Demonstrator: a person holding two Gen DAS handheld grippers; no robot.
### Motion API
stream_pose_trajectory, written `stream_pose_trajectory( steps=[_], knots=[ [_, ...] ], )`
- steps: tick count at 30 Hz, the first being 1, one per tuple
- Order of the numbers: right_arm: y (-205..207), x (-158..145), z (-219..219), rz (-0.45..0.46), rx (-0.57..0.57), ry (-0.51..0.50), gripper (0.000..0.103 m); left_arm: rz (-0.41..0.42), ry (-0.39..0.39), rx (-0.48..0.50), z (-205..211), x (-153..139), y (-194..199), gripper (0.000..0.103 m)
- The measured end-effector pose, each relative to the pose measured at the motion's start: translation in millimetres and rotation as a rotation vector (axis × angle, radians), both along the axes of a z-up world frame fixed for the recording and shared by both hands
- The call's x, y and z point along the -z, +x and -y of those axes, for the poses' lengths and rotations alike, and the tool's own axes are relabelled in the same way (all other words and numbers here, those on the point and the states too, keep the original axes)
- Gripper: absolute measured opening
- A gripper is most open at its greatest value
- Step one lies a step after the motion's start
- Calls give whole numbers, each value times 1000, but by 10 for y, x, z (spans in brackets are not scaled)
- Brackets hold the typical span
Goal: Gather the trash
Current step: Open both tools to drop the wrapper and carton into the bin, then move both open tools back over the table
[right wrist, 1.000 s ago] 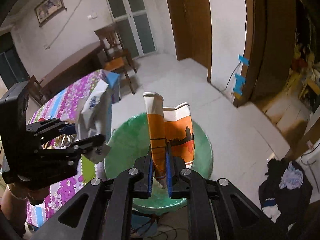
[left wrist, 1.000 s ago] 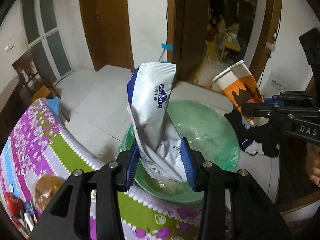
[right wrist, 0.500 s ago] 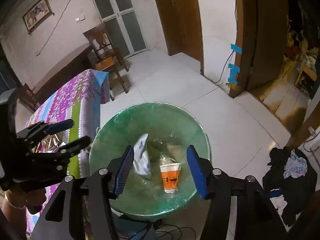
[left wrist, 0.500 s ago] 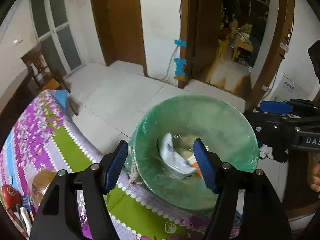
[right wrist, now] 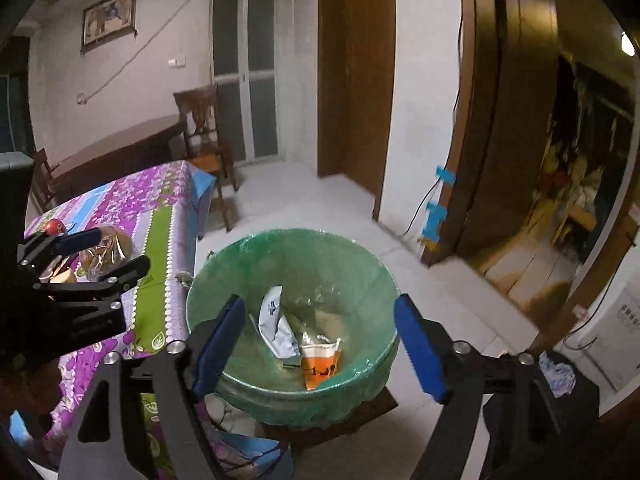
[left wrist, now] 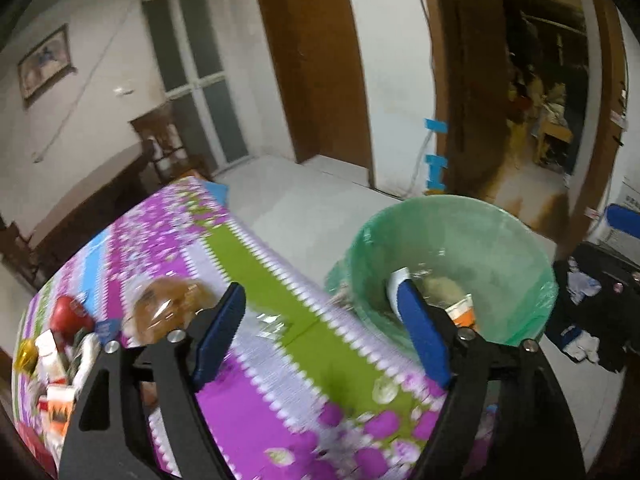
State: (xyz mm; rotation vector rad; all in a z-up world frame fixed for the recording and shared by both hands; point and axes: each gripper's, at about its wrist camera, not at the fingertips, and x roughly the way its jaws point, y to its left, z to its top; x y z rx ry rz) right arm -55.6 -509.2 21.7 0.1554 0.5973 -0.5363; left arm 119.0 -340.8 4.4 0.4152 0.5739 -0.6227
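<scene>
A bin with a green liner [right wrist: 248,256] stands on the floor beside the table; it also shows in the left wrist view [left wrist: 500,232]. Inside lie a white and blue pouch [right wrist: 276,326] and an orange and white paper cup [right wrist: 320,362]. My right gripper [right wrist: 318,344] is open and empty above the bin. My left gripper [left wrist: 324,338] is open and empty over the table edge, left of the bin; it shows in the right wrist view [right wrist: 100,254] too.
The table has a purple, green and blue flowered cloth [left wrist: 280,392]. On it lie a clear bag of brown food [left wrist: 168,304], a red object [left wrist: 70,314] and several small packets [left wrist: 52,368]. Dark clothes [left wrist: 592,300] lie on the floor. A wooden chair [right wrist: 204,136] stands behind the table.
Both grippers opened and dropped the pouch and the cup into the bin. The left gripper has since swung left over the table; the right gripper stays above the bin.
</scene>
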Motion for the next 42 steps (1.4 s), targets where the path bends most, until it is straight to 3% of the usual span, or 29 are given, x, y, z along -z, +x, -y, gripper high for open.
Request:
stream_pose_trajectory(
  steps=[6, 17, 32, 42],
  knots=[
    [-171, 79, -349, 60, 56, -22, 98, 41, -1, -64, -368, 44, -110, 82],
    [-219, 0, -1003, 83, 26, -178, 98, 79, -33, -89, -823, 12, -288, 89],
    [-276, -73, -1261, 122, -3, -170, 98, 98, -55, -219, -1304, -19, -376, 93],
    [-295, -114, -1318, 133, -7, -179, 98, 102, -64, -243, -1438, -51, -402, 94]
  ],
)
